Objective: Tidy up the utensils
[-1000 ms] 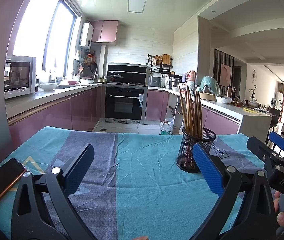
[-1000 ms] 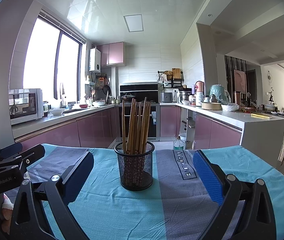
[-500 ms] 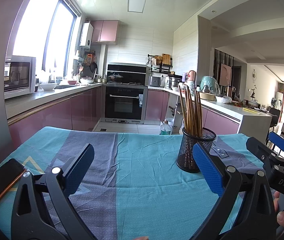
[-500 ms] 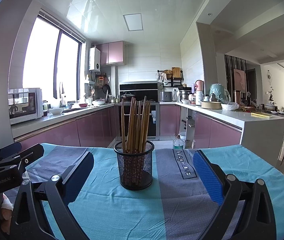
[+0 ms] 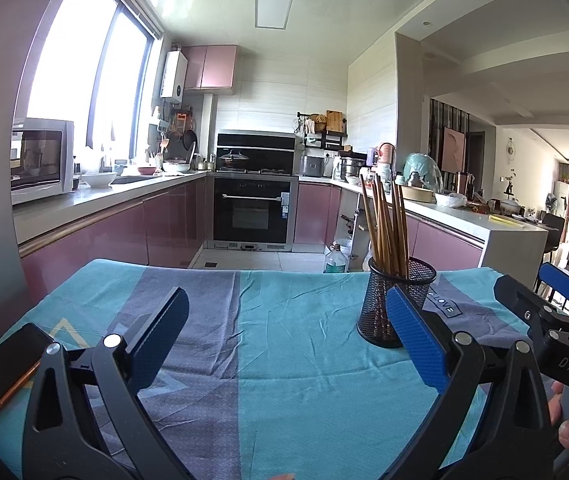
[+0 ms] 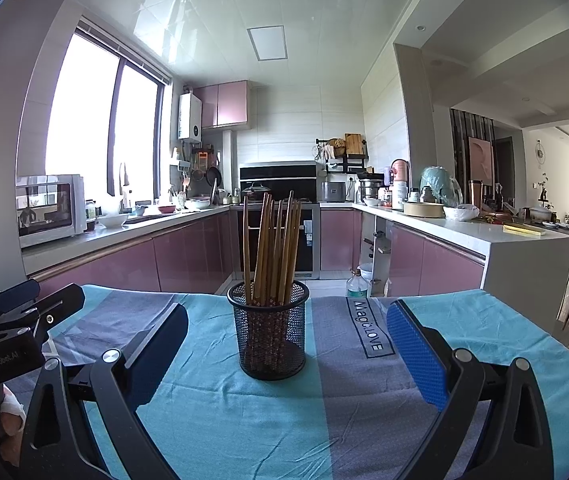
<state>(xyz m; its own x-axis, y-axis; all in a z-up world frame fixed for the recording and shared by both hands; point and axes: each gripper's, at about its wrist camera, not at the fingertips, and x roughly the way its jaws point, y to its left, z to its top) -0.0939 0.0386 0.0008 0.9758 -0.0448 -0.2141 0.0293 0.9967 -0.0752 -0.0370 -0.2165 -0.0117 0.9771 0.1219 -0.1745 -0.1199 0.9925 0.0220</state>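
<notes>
A black mesh holder point(image 6: 270, 330) stands upright on the teal and grey tablecloth, with several wooden chopsticks point(image 6: 272, 248) standing in it. In the left wrist view the holder point(image 5: 398, 300) is ahead to the right, partly behind my right finger, with its chopsticks point(image 5: 386, 226). My left gripper point(image 5: 286, 344) is open and empty, low over the cloth. My right gripper point(image 6: 286, 352) is open and empty, with the holder centred ahead between its fingers, apart from them. Each gripper shows at the edge of the other's view.
A phone point(image 5: 6, 364) lies on the cloth at the left edge. The tablecloth point(image 6: 364, 420) covers the table. Beyond the far edge are pink kitchen cabinets point(image 6: 188, 256), an oven, a white counter point(image 6: 484, 240) and a water bottle on the floor.
</notes>
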